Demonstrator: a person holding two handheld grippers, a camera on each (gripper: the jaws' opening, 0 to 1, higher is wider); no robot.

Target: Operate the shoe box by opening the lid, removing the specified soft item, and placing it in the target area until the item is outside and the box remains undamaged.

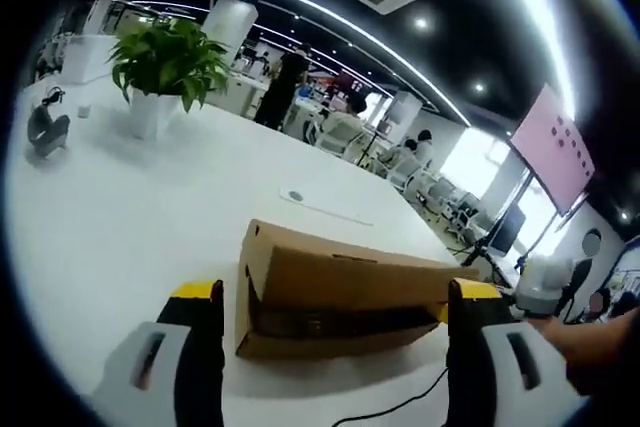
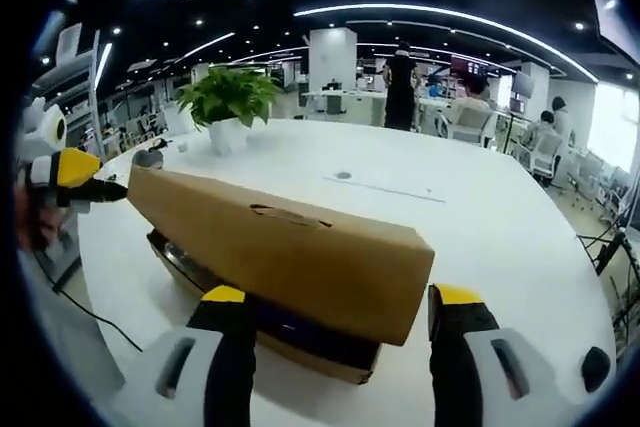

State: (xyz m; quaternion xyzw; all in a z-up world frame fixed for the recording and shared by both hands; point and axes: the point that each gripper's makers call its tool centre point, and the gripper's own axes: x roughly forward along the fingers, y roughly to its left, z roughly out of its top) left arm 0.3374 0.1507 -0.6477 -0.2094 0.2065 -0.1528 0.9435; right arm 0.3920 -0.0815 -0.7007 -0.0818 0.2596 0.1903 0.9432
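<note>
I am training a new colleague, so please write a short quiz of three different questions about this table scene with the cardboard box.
1. True or false: the lid of the shoe box is shut flat.
2. What stands at the far side of the white table: (a) a potted plant, (b) a lamp, (c) a stack of books?
3. In the right gripper view, from which side does the left gripper come in?

Key
1. False. The lid is partly raised, and a dark gap shows under it.
2. (a), the potted plant in a white pot.
3. From the left; its yellow tip is near the box's end. The right gripper has its jaws apart, facing the box.
</note>
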